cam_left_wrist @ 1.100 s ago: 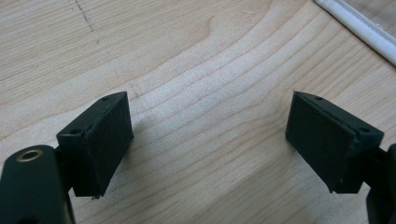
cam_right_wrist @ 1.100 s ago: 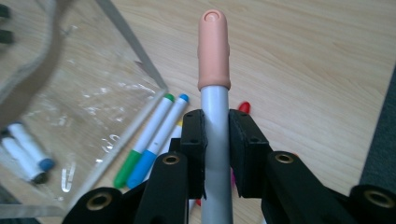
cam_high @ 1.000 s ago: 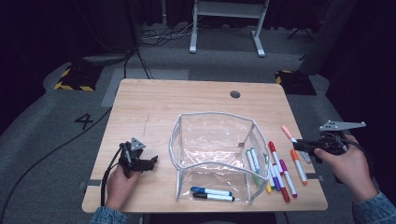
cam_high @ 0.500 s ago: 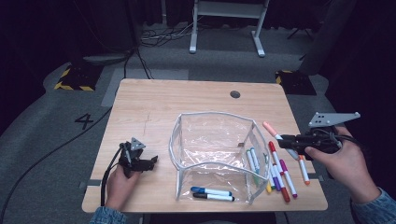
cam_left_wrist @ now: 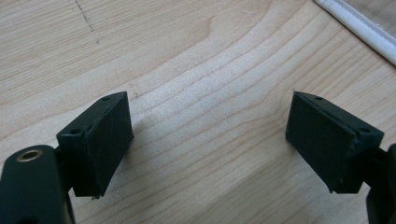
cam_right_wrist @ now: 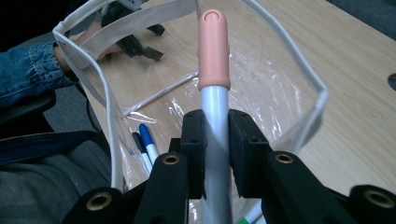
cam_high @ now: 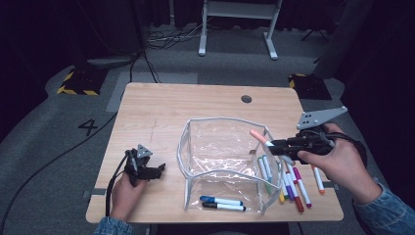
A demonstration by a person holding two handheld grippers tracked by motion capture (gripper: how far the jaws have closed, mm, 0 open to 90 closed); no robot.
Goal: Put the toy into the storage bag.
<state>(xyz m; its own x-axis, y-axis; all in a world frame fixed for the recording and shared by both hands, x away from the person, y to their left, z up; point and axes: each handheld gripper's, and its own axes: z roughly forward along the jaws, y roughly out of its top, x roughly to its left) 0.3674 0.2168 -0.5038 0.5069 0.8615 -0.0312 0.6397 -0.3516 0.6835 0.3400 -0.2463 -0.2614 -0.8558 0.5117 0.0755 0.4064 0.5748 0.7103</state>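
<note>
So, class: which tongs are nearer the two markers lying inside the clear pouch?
Left. The left tongs rest open beside the pouch, near those markers; the right tongs hold a pink-capped marker above its far rim.

On the wooden table stands a clear plastic pouch with a white rim, its mouth open upward. Two markers, blue-capped and black-capped, lie in its near part. The right gripper is clamped on a marker with a salmon-pink cap, the capped end reaching over the pouch's right rim (the grey plate sticks up behind the hand). More markers lie in a loose row on the table just right of the pouch. The left gripper rests on the table left of the pouch, apart from it, its jaws pointing toward the pouch.
</note>
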